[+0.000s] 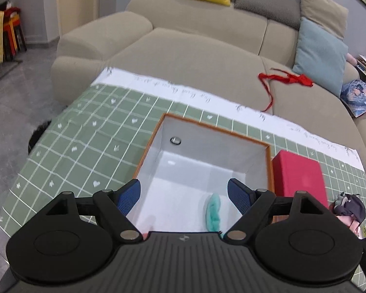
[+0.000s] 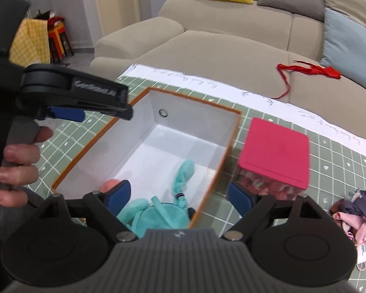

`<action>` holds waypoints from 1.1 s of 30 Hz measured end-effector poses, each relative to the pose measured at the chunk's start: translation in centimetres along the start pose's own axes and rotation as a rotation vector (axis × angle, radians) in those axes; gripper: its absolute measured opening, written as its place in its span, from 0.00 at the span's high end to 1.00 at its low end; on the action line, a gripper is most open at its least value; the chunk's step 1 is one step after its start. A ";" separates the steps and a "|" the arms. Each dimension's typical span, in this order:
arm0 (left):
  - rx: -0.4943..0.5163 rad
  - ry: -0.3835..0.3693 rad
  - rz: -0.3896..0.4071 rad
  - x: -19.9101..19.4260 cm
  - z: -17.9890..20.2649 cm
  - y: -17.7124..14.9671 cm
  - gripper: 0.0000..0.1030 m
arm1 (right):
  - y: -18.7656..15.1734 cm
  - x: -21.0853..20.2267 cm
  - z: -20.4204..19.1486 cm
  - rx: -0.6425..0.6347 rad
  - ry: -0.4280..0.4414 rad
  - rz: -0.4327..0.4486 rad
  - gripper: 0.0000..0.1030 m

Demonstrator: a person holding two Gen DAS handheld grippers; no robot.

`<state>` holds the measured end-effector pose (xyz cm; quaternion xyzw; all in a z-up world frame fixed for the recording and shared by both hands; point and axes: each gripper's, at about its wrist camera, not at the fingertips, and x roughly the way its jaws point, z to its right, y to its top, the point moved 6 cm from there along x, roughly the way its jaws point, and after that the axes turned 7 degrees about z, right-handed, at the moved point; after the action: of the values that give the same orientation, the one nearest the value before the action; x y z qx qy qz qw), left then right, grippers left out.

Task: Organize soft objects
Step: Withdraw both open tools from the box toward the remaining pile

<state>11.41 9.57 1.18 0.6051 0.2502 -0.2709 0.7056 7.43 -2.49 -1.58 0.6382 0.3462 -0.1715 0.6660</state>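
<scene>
From where I sit, my left claw [image 1: 184, 195] hangs spread wide with nothing between its blue pads, over the near end of the orange-rimmed white box [image 2: 231, 131] that stands mid-bench on the green checked cloth [image 1: 85, 146]. Inside the box at its near end lies the teal plush toy [image 2: 158, 210], and my right claw [image 2: 179, 195] is also spread and empty above the box's near right corner. Just right of the box stands a pink-lidded container [image 2: 278, 151], and near the bench's right edge lies a dark and pink soft bundle [image 2: 356, 210].

plush teal toy [image 2: 158, 210], smooth white box [image 2: 144, 156] (matt)
</scene>
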 end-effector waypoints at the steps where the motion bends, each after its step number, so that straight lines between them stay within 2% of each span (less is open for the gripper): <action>1: 0.009 -0.003 0.013 -0.4 0.5 0.1 0.08 | 0.1 -0.4 0.4 0.001 -0.005 0.004 0.17; 6: 0.050 -0.019 0.082 -2.4 3.5 0.7 0.08 | -0.3 -2.7 3.3 0.007 -0.041 0.037 0.17; 11: 0.113 -0.061 0.111 -3.5 7.5 0.5 0.08 | -0.6 -4.5 7.2 0.064 -0.081 0.077 0.16; 17: 0.195 -0.123 0.121 -3.3 12.5 -1.2 0.08 | -1.5 -6.0 12.5 0.134 -0.141 0.100 0.15; 21: 0.275 -0.159 0.136 -3.0 16.4 -2.8 0.08 | -2.3 -6.7 17.5 0.218 -0.193 0.113 0.15; 25: 0.323 -0.200 0.114 -2.5 20.1 -4.6 0.08 | -3.7 -7.4 22.3 0.329 -0.233 0.122 0.15; 33: 0.406 -0.253 0.042 -0.9 25.9 -8.4 0.08 | -8.0 -4.5 29.6 0.475 -0.262 0.040 0.17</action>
<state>5.63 -17.05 -0.54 0.7009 0.0877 -0.3746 0.6006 6.01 -33.13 -5.97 0.7556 0.1945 -0.3159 0.5399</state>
